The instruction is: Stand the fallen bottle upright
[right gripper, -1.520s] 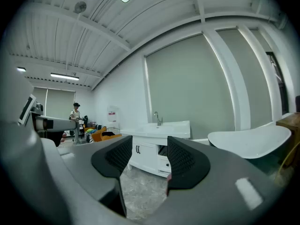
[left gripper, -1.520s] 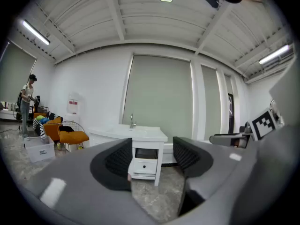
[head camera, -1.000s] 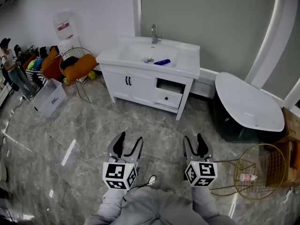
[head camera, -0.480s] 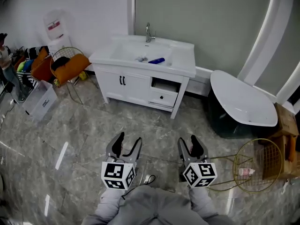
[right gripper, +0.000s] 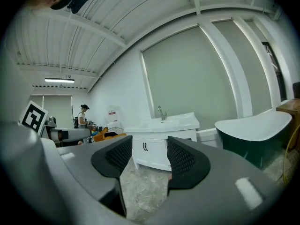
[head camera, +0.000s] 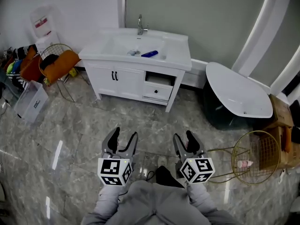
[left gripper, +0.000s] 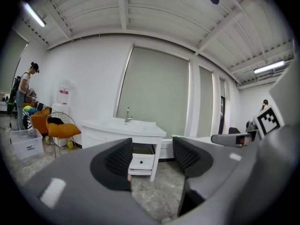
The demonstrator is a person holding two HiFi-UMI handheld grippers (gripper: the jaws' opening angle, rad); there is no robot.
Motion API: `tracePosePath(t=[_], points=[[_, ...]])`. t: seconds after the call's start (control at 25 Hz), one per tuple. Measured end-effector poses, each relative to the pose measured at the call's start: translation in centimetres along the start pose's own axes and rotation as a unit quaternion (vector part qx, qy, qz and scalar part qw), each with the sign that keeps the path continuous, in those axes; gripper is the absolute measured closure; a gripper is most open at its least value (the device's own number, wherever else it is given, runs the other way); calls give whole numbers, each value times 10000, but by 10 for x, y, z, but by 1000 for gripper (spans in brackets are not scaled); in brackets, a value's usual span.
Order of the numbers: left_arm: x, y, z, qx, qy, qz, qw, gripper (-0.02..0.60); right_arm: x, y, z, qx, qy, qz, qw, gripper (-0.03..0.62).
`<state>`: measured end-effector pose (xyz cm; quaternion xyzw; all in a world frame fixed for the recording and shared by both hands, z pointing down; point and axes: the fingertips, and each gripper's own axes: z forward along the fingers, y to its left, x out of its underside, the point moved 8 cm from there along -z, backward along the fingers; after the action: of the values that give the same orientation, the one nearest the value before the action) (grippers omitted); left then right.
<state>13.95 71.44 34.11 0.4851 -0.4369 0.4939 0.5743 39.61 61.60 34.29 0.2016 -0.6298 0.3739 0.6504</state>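
A blue bottle (head camera: 149,54) lies on its side on the white vanity top (head camera: 178,60), just right of the basin and below the tap (head camera: 139,25). It is far across the floor from both grippers. My left gripper (head camera: 125,135) and right gripper (head camera: 183,137) are side by side low in the head view, over the marble floor, both open and empty. In the left gripper view the left gripper (left gripper: 152,156) points toward the vanity (left gripper: 124,125). The right gripper view shows the right gripper (right gripper: 149,156) framing the same vanity (right gripper: 164,124). I cannot make out the bottle in either gripper view.
A white-and-dark bathtub (head camera: 236,95) stands right of the vanity. A gold wire basket (head camera: 255,163) holding a small bottle (head camera: 243,163) is at the right. Left of the vanity are a wire chair with an orange cushion (head camera: 56,60), a box (head camera: 32,102) and a person (left gripper: 23,90).
The vanity and tub have shifted left and slightly up in the head view. Both grippers sit a little lower in the frame, still open and empty.
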Motion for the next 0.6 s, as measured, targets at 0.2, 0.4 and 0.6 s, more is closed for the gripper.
tracePosePath(t=[0.2, 0.4, 0.6], points=[[-4, 16, 37, -152, 55, 8, 9999, 259, -3, -14, 49, -142, 46, 133, 9998, 359], [-10, 33, 93, -382, 134, 4, 9992, 259, -8, -39, 114, -367, 189, 208, 9989, 359], [-27, 50, 172, -652, 165, -20, 9977, 259, -28, -75, 195, -656, 370, 191, 9970, 359]])
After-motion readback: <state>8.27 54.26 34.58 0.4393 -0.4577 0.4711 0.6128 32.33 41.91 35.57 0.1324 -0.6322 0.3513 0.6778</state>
